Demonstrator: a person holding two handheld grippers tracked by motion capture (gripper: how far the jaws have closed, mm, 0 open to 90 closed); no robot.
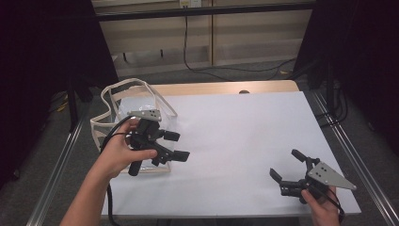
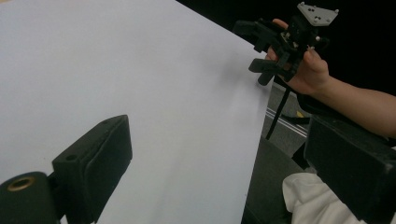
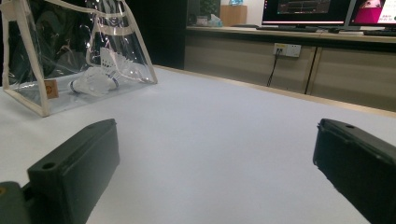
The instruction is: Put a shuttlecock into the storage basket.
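High view: left gripper (image 1: 175, 146) hovers just in front of the clear tote bag (image 1: 113, 110), jaws spread, nothing between them. Bag stands right behind it at the table's (image 1: 244, 136) left edge, handles up. Right gripper view has a white shuttlecock (image 3: 93, 82) lying inside the bag, far ahead and left of those jaws. Right gripper (image 1: 288, 167) sits well apart at the near right corner, also spread and empty, probably parked out of the way. Bag looks set upright for easy access through the top.
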